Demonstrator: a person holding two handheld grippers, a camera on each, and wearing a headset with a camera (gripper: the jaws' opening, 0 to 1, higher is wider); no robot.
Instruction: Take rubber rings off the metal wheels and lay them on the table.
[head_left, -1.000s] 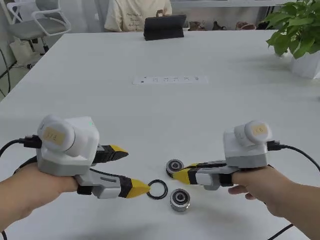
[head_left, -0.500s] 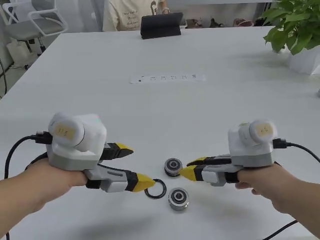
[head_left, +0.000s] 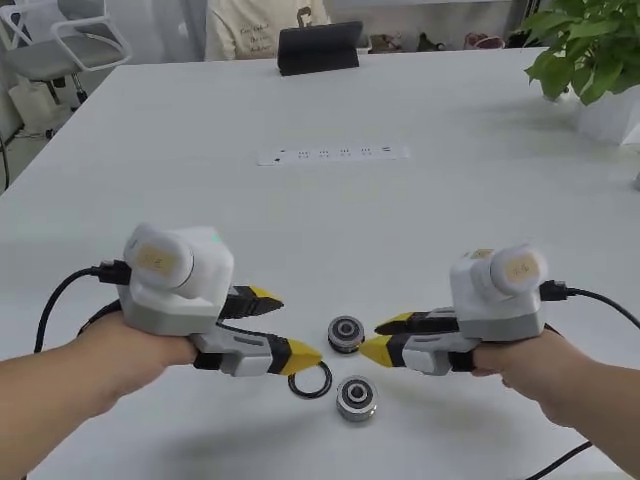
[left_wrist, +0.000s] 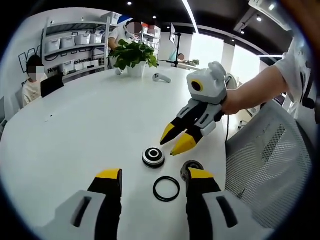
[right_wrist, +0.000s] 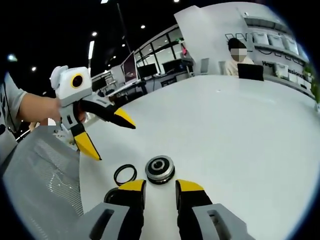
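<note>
Two metal wheels lie near the front of the white table (head_left: 330, 230). The farther wheel (head_left: 346, 333) (left_wrist: 153, 156) (right_wrist: 160, 169) has a dark outer band. The nearer wheel (head_left: 357, 397) (left_wrist: 191, 167) looks bare grey metal. A loose black rubber ring (head_left: 310, 396) (left_wrist: 154, 189) (right_wrist: 116, 176) lies flat just left of them. My left gripper (head_left: 290, 327) (left_wrist: 155, 175) (right_wrist: 111, 137) is open, its lower tip just above the ring. My right gripper (head_left: 377, 337) (right_wrist: 160, 187) (left_wrist: 175, 141) is open with nothing in it, its tips just right of the farther wheel.
A white power strip (head_left: 332, 154) lies mid-table. A dark tablet (head_left: 318, 48) stands at the far edge in front of a seated person. A potted plant (head_left: 590, 60) sits far right. A mesh chair back (left_wrist: 265, 165) stands beside the table.
My left gripper has moved right and a little forward, over the loose ring. My right gripper has drawn back slightly from the farther wheel. Wheels and ring lie as before.
</note>
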